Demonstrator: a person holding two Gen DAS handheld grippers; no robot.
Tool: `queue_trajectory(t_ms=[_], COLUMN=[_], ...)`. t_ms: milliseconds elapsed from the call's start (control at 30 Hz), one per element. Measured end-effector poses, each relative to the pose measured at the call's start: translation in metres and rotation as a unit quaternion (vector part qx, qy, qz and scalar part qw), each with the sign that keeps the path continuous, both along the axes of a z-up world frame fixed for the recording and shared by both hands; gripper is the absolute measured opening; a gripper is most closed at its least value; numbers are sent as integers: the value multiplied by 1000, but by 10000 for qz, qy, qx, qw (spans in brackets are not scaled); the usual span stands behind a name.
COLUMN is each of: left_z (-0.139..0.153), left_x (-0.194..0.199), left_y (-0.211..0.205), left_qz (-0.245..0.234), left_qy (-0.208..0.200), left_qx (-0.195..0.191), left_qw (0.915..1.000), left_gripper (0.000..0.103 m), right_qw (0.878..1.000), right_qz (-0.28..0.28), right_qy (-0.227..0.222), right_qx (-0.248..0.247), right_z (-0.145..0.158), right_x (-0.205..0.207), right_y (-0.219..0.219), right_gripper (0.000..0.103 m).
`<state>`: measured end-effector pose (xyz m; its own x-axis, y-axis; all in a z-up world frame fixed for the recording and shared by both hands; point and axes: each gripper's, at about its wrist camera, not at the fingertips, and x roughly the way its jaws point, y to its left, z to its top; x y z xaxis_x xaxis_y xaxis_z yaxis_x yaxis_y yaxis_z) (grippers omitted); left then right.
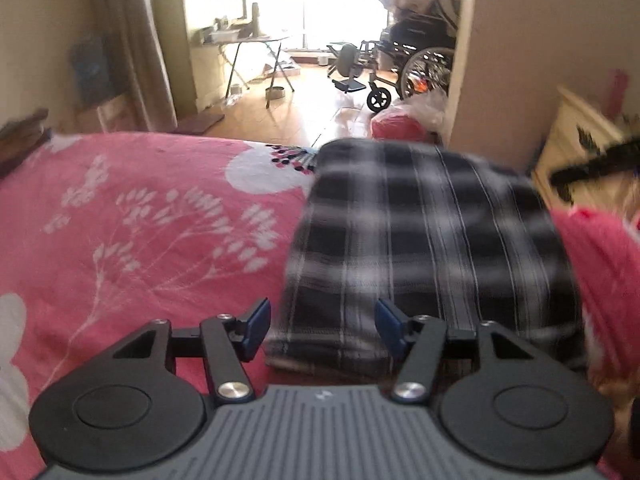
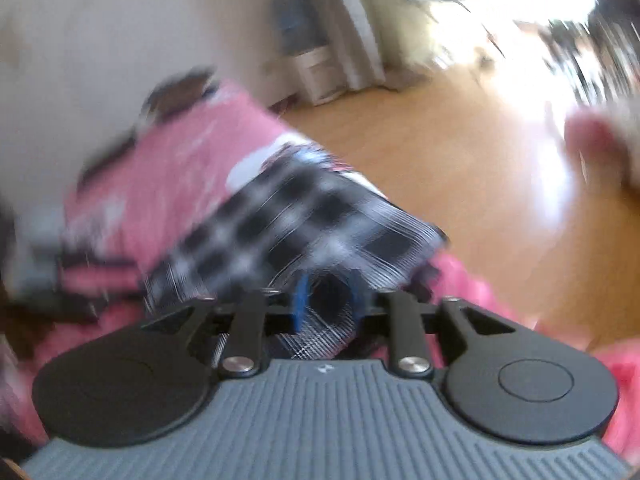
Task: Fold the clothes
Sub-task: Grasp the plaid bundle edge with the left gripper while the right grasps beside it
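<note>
A black and white plaid garment (image 1: 424, 248) lies folded into a rectangle on the pink flowered bedspread (image 1: 140, 232). My left gripper (image 1: 322, 330) is open and empty, with its blue pads either side of the garment's near left corner, just above it. In the blurred right wrist view the same plaid garment (image 2: 304, 220) shows on the bedspread (image 2: 180, 168). My right gripper (image 2: 328, 300) has its blue pads close together with a fold of the plaid cloth between them.
The bed's far edge drops to a wooden floor (image 1: 304, 108). A wheelchair (image 1: 408, 68) and a folding table (image 1: 256, 52) stand beyond. A wall corner (image 1: 520, 60) and a cream cabinet (image 1: 580, 160) are at the right. A red bundle (image 1: 396, 126) lies on the floor.
</note>
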<state>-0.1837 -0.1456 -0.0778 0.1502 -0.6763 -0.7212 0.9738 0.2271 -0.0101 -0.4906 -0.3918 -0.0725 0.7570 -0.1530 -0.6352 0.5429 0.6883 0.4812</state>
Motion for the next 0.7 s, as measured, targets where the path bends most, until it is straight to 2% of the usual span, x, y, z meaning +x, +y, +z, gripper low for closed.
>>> queue_trajectory(t_ms=[33, 100, 233, 333, 467, 567, 700], left_z=[1, 0, -7, -16, -28, -41, -50], left_x=[8, 23, 49, 62, 80, 95, 109], left_y=[-4, -14, -37, -53, -74, -91, -114], left_qz=[61, 175, 253, 128, -15, -31, -299], left_qy=[134, 486, 1081, 1237, 1690, 2069, 2289], left_qx=[-5, -33, 40, 113, 195, 262, 255], left_qw=[9999, 9987, 9938, 9922, 9854, 9780, 9726], left_gripper=[59, 60, 63, 66, 66, 66, 66], right_qw=[9985, 9871, 9583, 9480, 9400, 9371, 9323], right_qz=[-262, -763, -1132, -1150, -1201, -1196, -1231], right_qy=[-138, -406, -667, -757, -927, -980, -1079], right_qx=[458, 1350, 2539, 2869, 3055, 3130, 3224], right_z=[-4, -15, -57, -75, -84, -89, -91], right_x=[-11, -31, -36, -25, -11, -1, -7], right_y=[-9, -26, -22, -17, -22, -26, -29], right_gripper=[42, 46, 56, 61, 63, 64, 63])
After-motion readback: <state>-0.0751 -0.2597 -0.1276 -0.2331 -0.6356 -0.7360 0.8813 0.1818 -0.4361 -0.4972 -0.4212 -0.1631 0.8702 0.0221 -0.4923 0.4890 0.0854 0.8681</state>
